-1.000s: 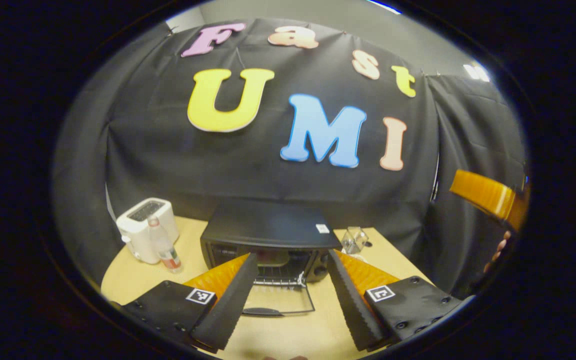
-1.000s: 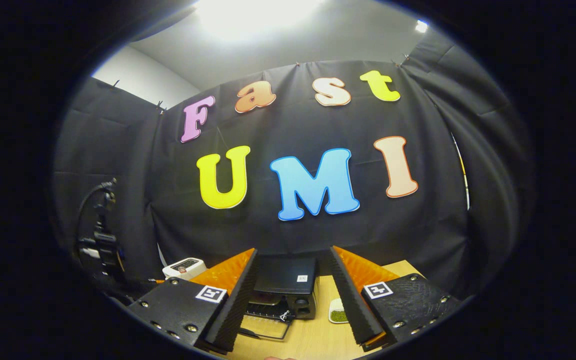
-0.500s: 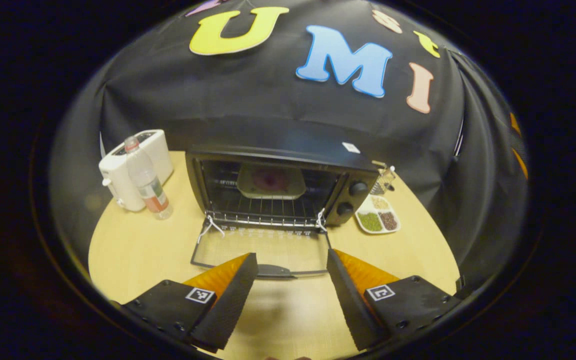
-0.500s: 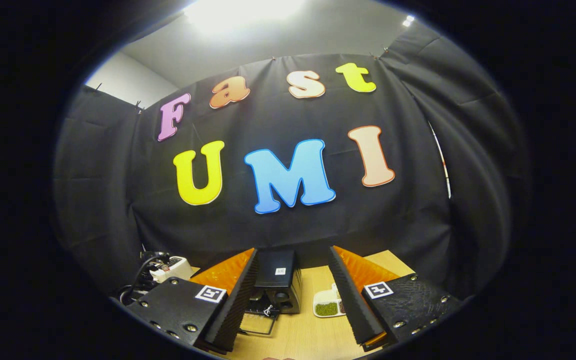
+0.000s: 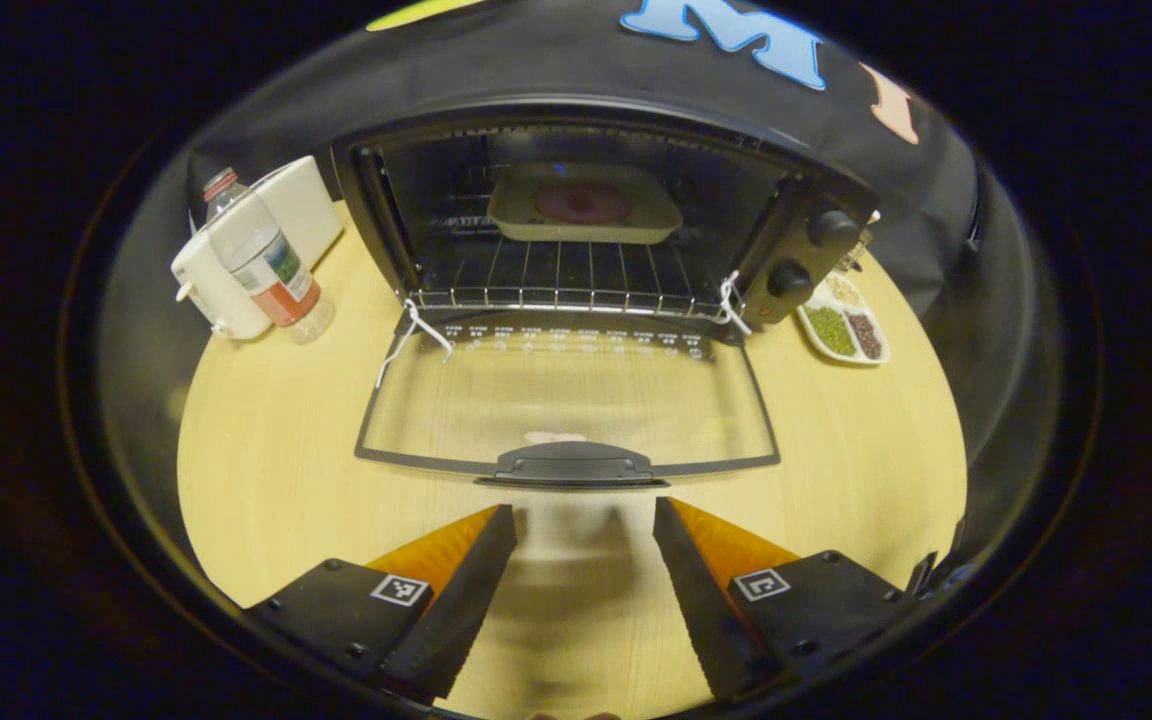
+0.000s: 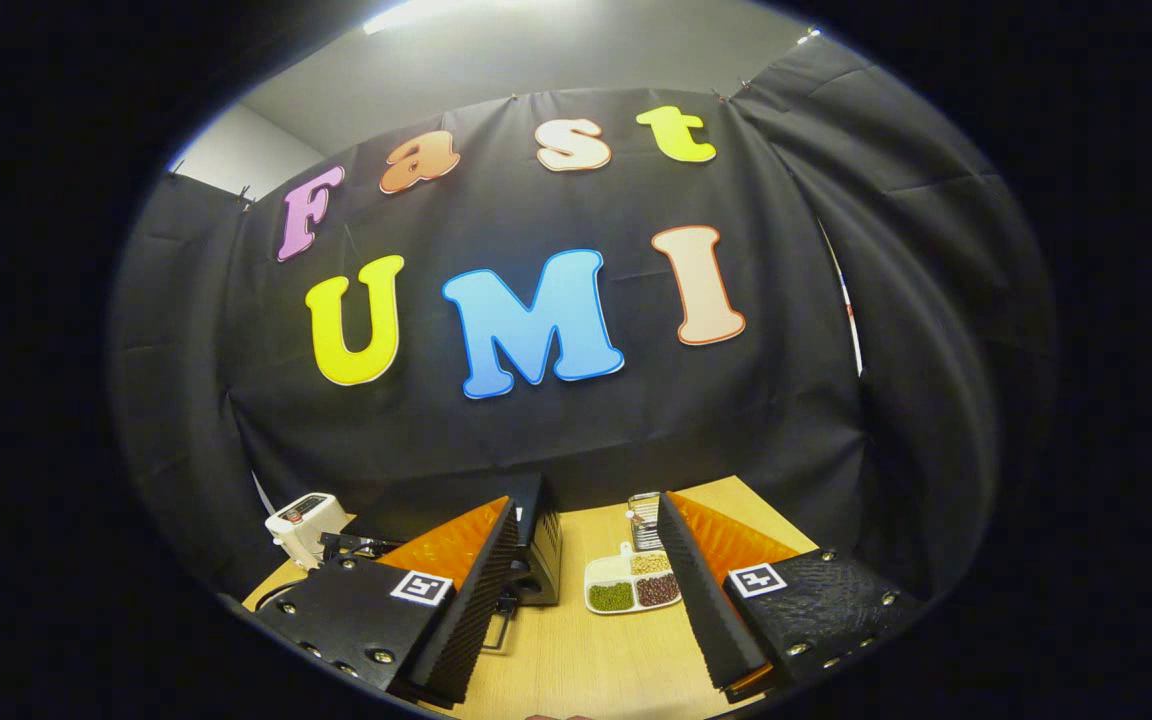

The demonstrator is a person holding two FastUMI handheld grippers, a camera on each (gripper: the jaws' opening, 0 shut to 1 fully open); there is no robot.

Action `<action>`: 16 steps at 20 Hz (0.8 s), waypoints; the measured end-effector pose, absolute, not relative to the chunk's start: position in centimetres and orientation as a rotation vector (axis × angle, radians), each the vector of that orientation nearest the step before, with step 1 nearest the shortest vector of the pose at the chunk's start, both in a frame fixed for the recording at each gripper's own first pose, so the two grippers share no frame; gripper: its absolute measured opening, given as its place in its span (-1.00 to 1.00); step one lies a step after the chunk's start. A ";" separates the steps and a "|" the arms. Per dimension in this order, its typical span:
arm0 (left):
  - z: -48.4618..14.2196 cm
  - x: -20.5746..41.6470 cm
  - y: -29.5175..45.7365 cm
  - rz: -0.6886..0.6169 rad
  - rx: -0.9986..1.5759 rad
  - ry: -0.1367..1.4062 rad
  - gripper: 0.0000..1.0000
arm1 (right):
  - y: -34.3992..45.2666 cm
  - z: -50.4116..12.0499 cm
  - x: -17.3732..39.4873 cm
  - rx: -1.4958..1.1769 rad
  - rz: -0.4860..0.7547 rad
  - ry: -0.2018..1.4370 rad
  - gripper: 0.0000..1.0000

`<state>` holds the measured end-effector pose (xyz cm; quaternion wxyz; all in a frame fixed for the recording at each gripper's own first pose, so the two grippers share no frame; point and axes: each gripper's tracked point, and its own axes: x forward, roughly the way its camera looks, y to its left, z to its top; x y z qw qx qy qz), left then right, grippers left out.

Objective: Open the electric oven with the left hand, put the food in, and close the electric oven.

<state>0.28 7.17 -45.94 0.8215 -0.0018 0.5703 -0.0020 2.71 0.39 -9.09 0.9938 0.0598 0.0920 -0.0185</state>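
Pale wood-grain counter (image 5: 266,470), smooth with a soft sheen. Oven (image 5: 796,240) in dark, faintly glossy metal; door (image 5: 566,400) of clear glass in a dark frame, with a matt plastic-looking handle (image 5: 571,465). Shiny metal wire rack (image 5: 556,275) inside. Pale matt dish (image 5: 586,205) on it. Clear plastic bottle (image 5: 261,260) with a glossy label. Glossy white plastic toaster (image 5: 206,295). Ridged, rough-faced fingers (image 5: 466,590). Matt black cloth wall (image 6: 556,440).

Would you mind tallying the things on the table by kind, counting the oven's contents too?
Ovens: 1, door down, electric oven
Dishes of food in the oven: 1
Toasters: 1
Bottles: 1
Divided snack plates: 1
Total: 5
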 end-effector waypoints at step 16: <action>-49.6 1.1 7.5 -0.028 0.074 1.361 0.97 | -0.3 -10.6 3.3 0.127 -0.075 0.238 0.70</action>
